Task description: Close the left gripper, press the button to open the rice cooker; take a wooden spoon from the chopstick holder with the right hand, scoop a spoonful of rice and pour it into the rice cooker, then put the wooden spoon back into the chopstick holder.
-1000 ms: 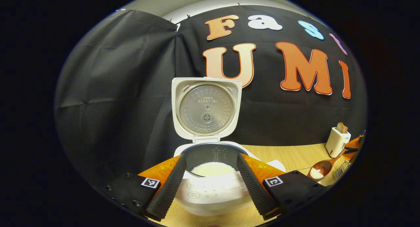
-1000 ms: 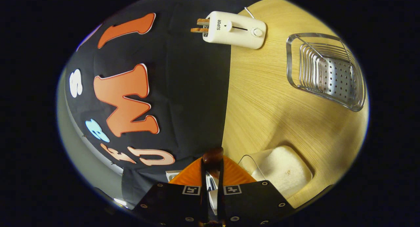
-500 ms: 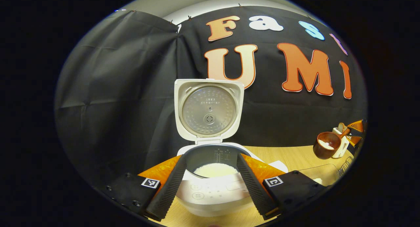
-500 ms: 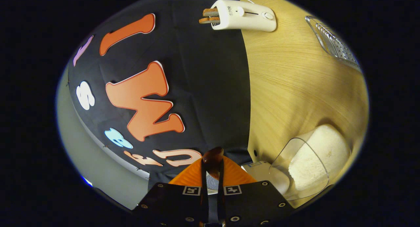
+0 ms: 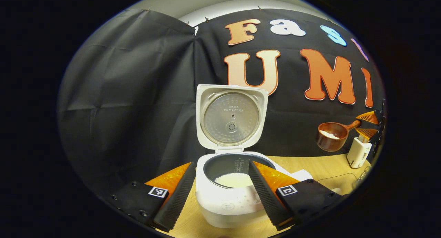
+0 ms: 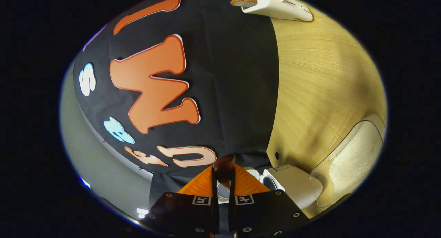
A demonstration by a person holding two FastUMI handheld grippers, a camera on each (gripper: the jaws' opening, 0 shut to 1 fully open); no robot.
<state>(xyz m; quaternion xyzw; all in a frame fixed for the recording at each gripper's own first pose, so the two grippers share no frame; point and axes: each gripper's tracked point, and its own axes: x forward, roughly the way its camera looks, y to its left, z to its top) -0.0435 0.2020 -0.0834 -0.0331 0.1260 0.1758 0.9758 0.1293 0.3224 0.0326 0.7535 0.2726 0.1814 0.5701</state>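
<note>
- Worktop (image 5: 320, 167): carries the rice cooker (image 5: 227, 203), lid (image 5: 231, 118) raised upright, inner pot (image 5: 237, 169) exposed with rice already in the bottom.
- Clear rice container (image 6: 348, 162): beside the cooker; not to be clipped during the transfer.
- Left gripper (image 5: 220, 193): jaws apart, straddling the cooker's front without gripping — best held back from the pot mouth.
- Right gripper (image 6: 223, 196): jaws clamped together on the handle of the wooden spoon (image 5: 330, 136), rolled sideways.
- Spoon bowl: loaded, held in the air well to the right of the cooker, above the toaster (image 5: 358, 152).
- Step in hand, by judgement — carry to the pot: keep bowl level, travel slowly, centre over the pot, tip only once inside the rim.
</note>
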